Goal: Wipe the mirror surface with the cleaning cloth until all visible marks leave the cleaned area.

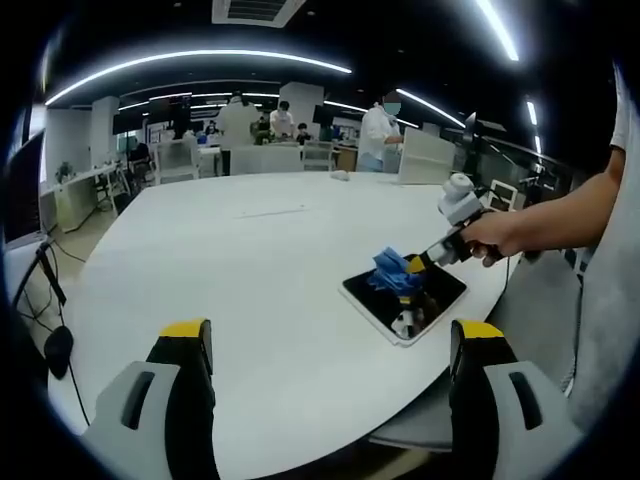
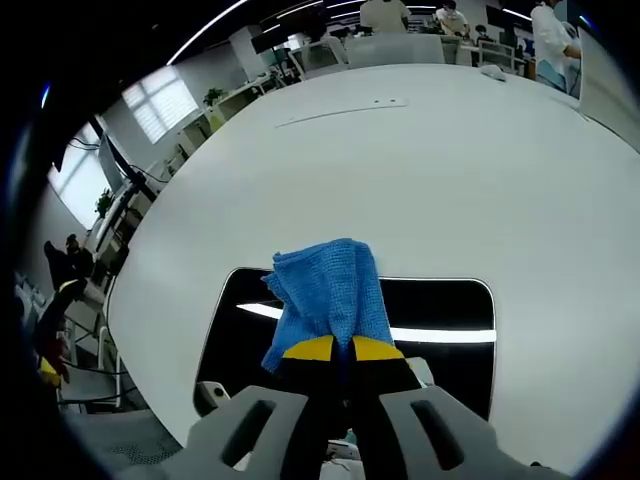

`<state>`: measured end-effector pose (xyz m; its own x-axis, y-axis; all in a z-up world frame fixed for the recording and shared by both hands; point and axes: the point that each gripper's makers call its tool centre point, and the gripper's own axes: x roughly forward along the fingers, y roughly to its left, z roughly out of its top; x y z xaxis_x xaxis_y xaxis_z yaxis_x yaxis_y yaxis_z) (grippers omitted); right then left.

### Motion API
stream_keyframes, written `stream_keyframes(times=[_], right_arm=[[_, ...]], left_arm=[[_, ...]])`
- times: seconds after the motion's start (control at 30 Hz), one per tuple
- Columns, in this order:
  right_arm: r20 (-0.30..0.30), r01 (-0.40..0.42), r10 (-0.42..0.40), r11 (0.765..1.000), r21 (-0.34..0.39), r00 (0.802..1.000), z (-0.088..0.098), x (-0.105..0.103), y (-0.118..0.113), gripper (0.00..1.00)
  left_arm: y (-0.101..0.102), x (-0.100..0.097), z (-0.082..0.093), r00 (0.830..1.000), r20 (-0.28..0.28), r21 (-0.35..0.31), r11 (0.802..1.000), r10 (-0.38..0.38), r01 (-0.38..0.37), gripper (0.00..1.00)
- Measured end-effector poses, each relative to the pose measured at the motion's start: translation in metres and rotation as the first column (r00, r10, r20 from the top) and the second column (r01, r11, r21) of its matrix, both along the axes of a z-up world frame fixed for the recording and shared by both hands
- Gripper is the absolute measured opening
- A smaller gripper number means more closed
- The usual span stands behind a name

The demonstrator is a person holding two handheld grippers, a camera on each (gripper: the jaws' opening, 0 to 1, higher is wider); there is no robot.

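While the left gripper view looks along its own two grey, yellow-tipped jaws, the left claw (image 1: 330,345) stands wide apart above the near edge of the white worktop (image 1: 250,260), with nothing between the jaws. Further along the worktop, near its right-hand edge in this view, lies the mirror (image 1: 420,305), a dark rectangular plate with a pale rim, flat on the surface. A blue cleaning cloth (image 1: 392,272) rests bunched on the mirror's far part. The right claw (image 1: 415,265) comes in from the right, held by a person's hand (image 1: 495,238), and its yellow tips grip the cloth against the mirror. Behind the worktop, several people (image 1: 380,135) stand among desks and chairs under long ceiling lights.

Seen from the right gripper view, the right claw (image 2: 343,350) is closed tight on the blue cleaning cloth (image 2: 330,290), its two yellow tips side by side with the fabric pinched between them. The cloth fans upward from the tips and lies on the mirror (image 2: 440,305), covering the middle of its upper edge and spilling slightly onto the worktop (image 2: 400,180) beyond. The mirror's dark surface reflects a bright strip of ceiling light running across it on either side of the cloth. At the worktop's far side, people (image 2: 555,40) and chairs are in view.
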<state>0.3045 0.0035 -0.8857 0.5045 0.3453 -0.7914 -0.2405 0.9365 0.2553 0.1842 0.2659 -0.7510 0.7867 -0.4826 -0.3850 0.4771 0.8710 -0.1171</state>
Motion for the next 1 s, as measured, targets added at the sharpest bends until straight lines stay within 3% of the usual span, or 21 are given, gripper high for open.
stream_keyframes(times=[1.0], right_arm=[[-0.004, 0.001, -0.001, 1.000, 0.029, 1.000, 0.005, -0.051, 0.004, 0.00]], left_arm=[[-0.009, 0.009, 0.003, 0.999, 0.015, -0.005, 0.999, -0.034, 0.034, 0.99]])
